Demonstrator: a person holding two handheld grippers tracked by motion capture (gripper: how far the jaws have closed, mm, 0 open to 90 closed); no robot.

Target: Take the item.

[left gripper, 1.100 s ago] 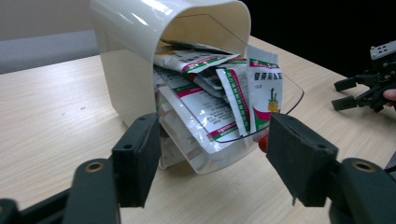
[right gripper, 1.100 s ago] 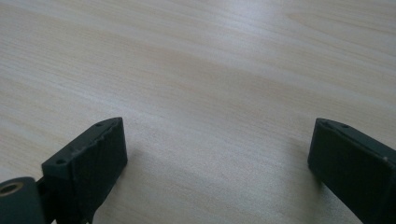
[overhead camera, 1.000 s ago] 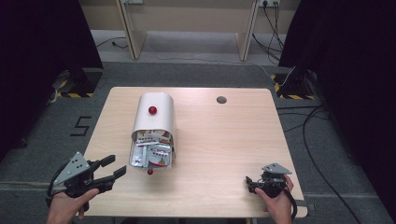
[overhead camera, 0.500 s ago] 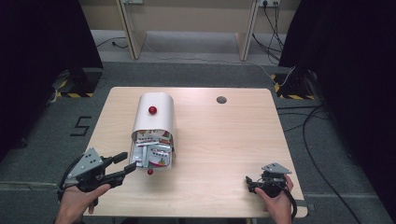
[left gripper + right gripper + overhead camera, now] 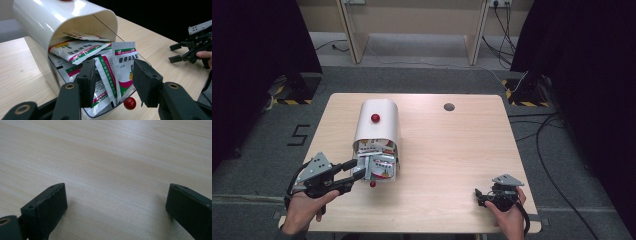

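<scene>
Closing in from the lower left, my left gripper [image 5: 112, 82] has just been narrowing its half-open jaws around a seed packet [image 5: 125, 67] spilling from the white box [image 5: 376, 125], not yet pinching; extraction comes next, I judge.

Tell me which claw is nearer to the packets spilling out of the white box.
Left. The left claw sits right at the box's open end, its jaws, just closing, around the packets. The right claw rests far off by the table's near right corner.
</scene>
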